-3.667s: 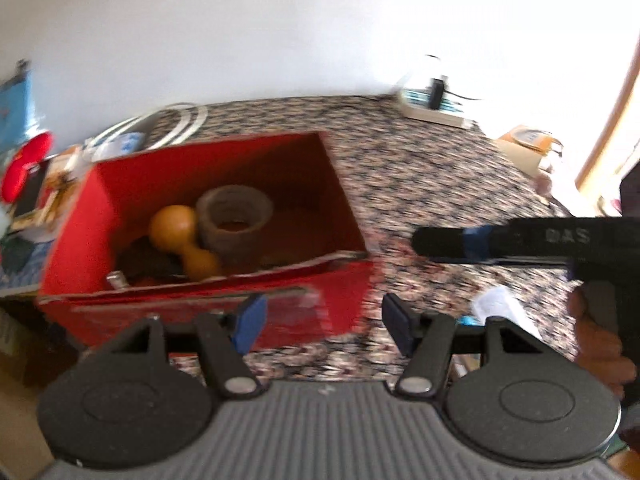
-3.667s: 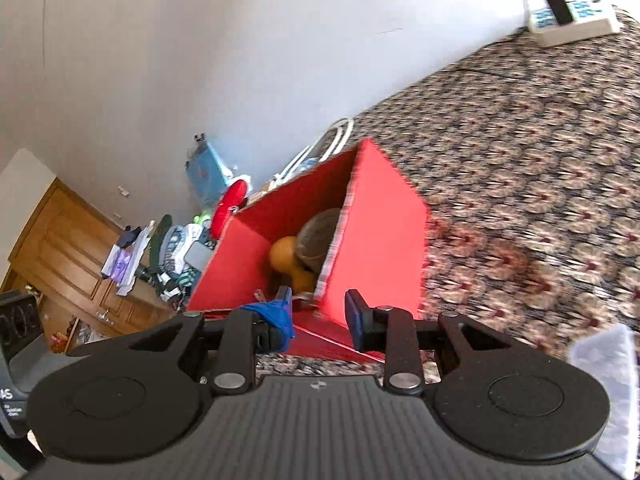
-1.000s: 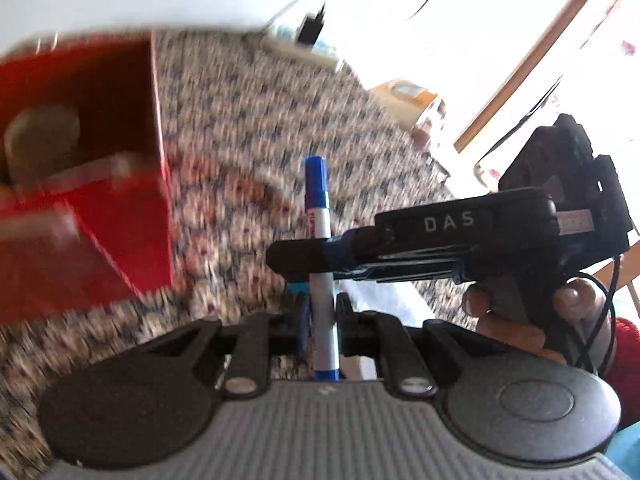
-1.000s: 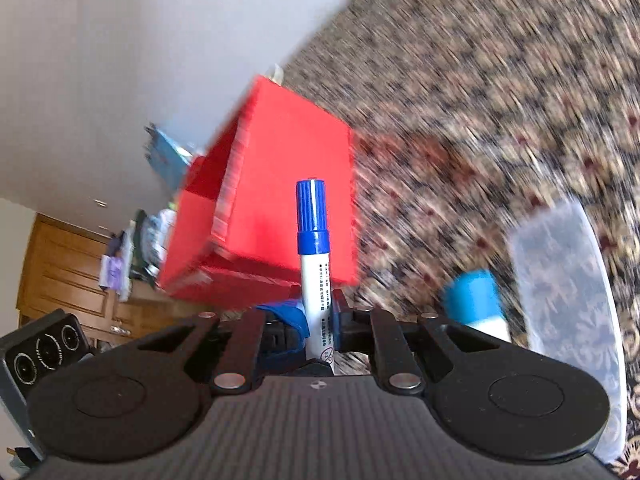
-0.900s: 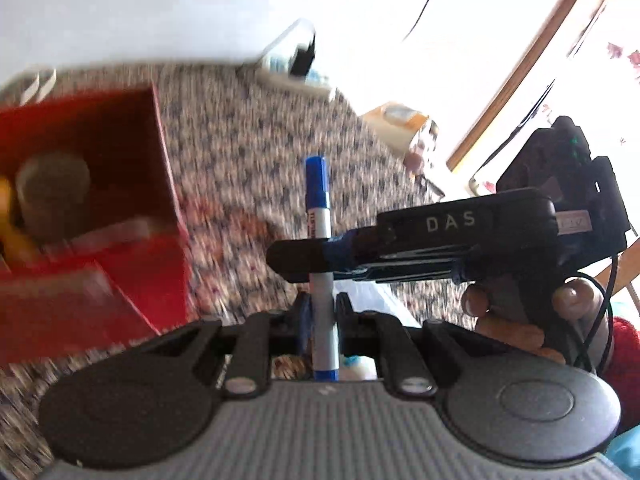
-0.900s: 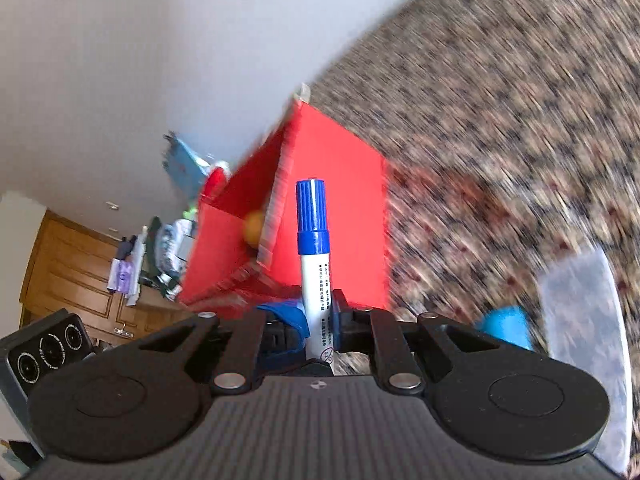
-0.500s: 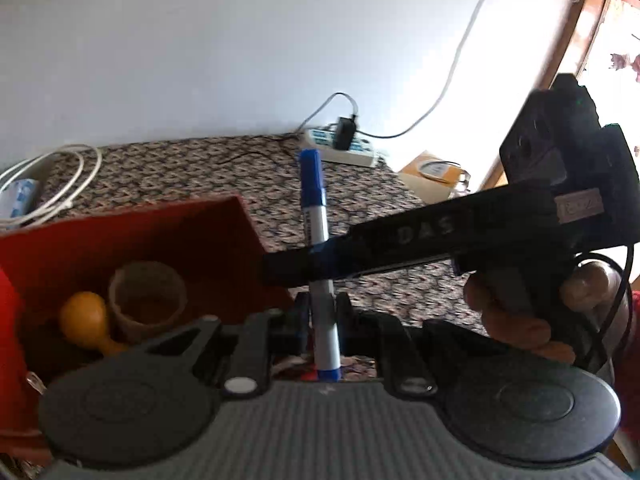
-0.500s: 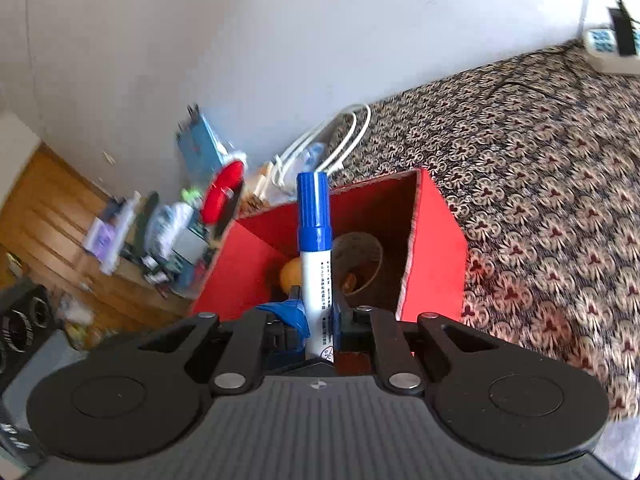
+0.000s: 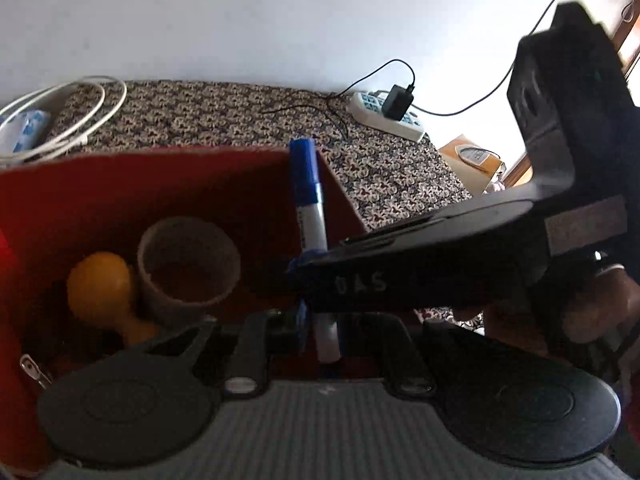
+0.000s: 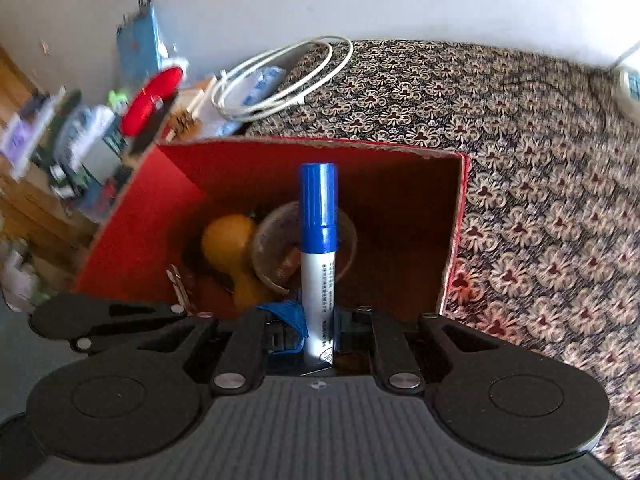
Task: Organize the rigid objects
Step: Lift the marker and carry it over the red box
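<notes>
A blue-capped white marker (image 10: 318,248) stands upright between both grippers' fingers, above the open red box (image 10: 456,216). My right gripper (image 10: 316,328) is shut on the marker's lower barrel. My left gripper (image 9: 324,332) also closes on the marker (image 9: 308,200), with the right gripper's black body (image 9: 440,264) crossing in front of it. Inside the box (image 9: 100,184) lie a brown cup (image 9: 188,264) and a yellow dumbbell-shaped toy (image 9: 100,288); the cup (image 10: 276,248) and toy (image 10: 228,248) also show in the right wrist view.
The box sits on a patterned cloth (image 10: 540,200). A white coiled cable (image 10: 280,80) lies behind the box. A power strip (image 9: 384,116) with a plugged charger lies at the far right. Cluttered items (image 10: 80,120) stand to the left of the cloth.
Both grippers have carried the marker from over the cloth to above the red box. The left gripper's jaws now look slightly wider around the marker than half a second ago.
</notes>
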Available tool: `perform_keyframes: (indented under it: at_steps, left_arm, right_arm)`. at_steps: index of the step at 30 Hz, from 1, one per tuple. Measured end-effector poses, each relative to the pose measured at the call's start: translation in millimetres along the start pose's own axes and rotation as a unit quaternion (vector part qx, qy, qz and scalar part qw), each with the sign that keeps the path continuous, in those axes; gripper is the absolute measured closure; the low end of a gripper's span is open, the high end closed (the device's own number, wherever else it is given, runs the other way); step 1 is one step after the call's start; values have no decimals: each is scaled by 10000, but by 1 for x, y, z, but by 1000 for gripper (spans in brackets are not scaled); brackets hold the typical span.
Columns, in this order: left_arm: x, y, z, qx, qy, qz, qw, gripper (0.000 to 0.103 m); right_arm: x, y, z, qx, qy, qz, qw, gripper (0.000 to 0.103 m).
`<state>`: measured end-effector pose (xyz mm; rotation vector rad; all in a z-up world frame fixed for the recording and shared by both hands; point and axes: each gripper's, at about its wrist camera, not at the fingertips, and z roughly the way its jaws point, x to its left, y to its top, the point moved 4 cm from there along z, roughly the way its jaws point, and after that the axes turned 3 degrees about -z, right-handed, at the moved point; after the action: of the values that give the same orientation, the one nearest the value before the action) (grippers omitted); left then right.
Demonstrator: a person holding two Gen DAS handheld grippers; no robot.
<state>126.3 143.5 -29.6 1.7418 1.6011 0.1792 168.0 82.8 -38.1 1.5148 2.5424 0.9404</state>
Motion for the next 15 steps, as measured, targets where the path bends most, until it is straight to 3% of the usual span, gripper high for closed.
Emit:
perform_keyframes:
  at_steps: [5,15]
  left_arm:
    - [3,-6,2,76,-76,-35,9999,93]
    - [11,-12,5,172,-98,-153,9997,93]
  right_arm:
    - [8,0,5,207,-317,-306,9988,103]
    - [9,2,7,263,-363,-121,9989,102]
